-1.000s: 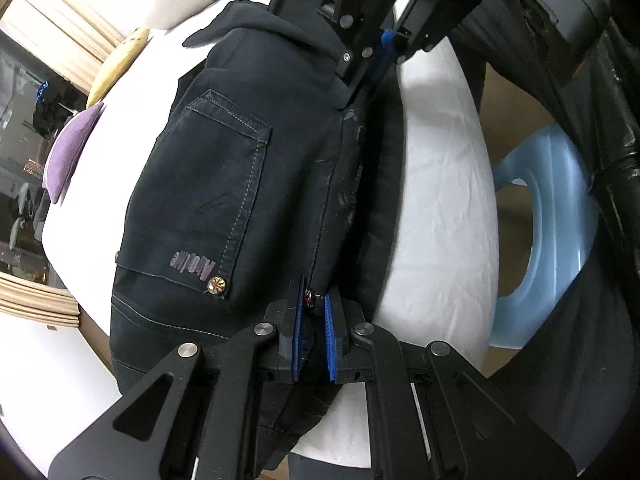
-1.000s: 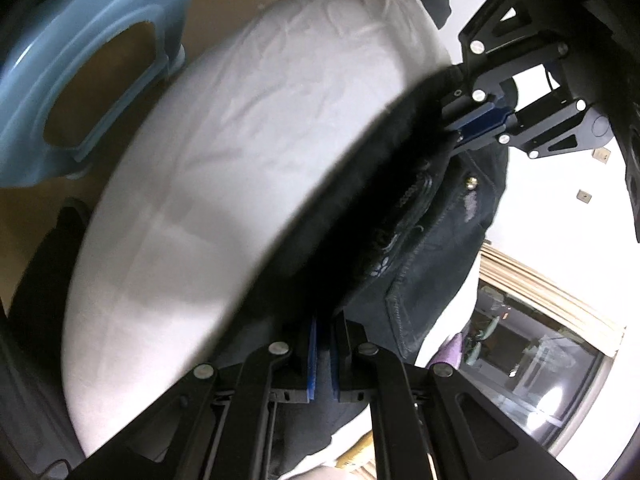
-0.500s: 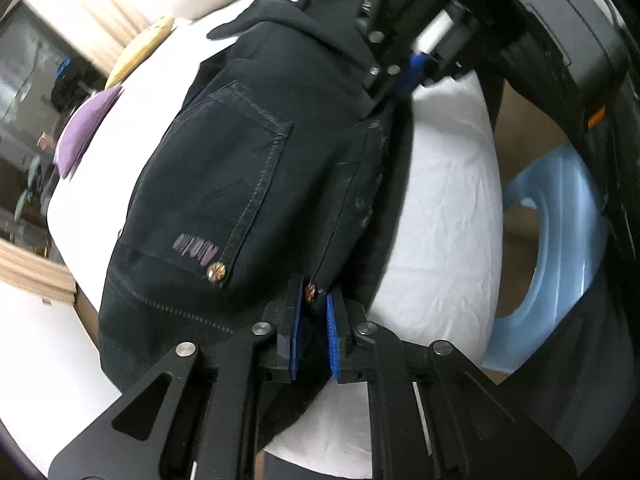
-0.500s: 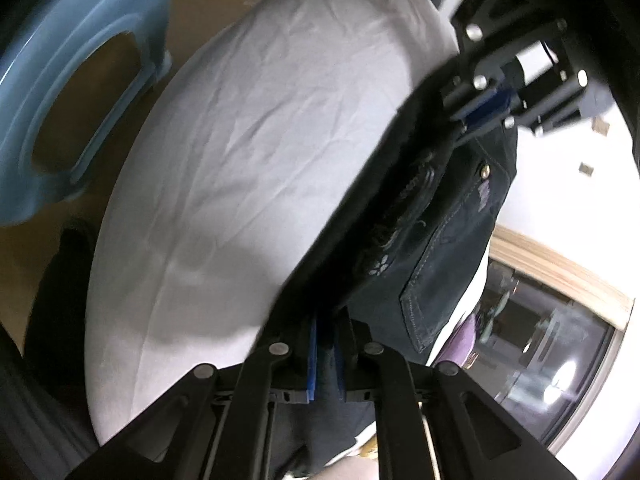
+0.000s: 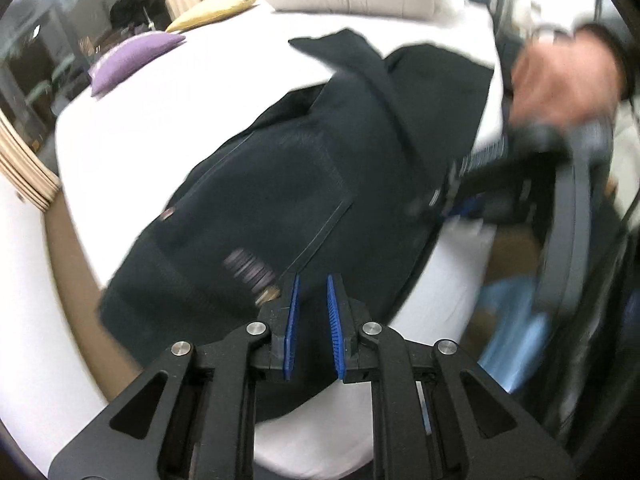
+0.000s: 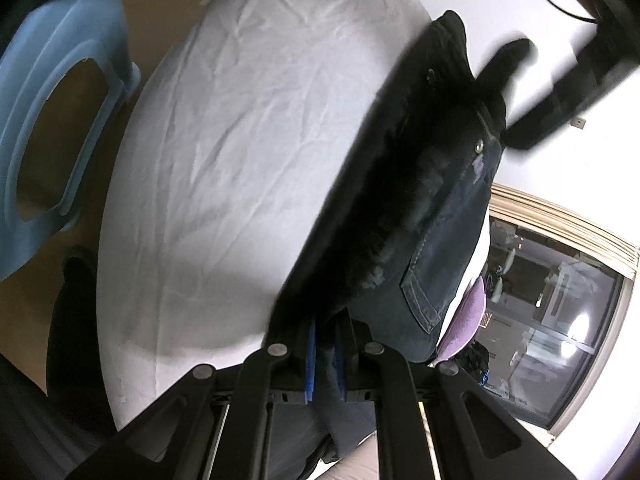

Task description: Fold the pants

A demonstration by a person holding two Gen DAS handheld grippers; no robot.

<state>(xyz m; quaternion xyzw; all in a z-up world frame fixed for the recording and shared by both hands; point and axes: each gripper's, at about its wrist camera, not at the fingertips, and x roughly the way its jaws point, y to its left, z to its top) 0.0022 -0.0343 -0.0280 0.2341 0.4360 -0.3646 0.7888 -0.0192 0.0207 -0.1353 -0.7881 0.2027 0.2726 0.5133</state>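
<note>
A: Where are the pants?
B: Spread on the white bed.
A: The left hand-held gripper?
B: Slightly parted, gripping nothing.
A: The right hand-held gripper?
B: It pinches the dark cloth

2 wrist fisheyes, angled down, close over shared pants, bed

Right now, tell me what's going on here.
A person is folding dark pants on a white bed, a handheld gripper in each hand. The left gripper has its blue pads apart with no cloth pinched between them; it sits just over the waistband end near the back pocket. The right gripper is shut on the pants' edge, with dark cloth between its pads. A purple cushion and a yellow one lie farther back on the bed.
</note>
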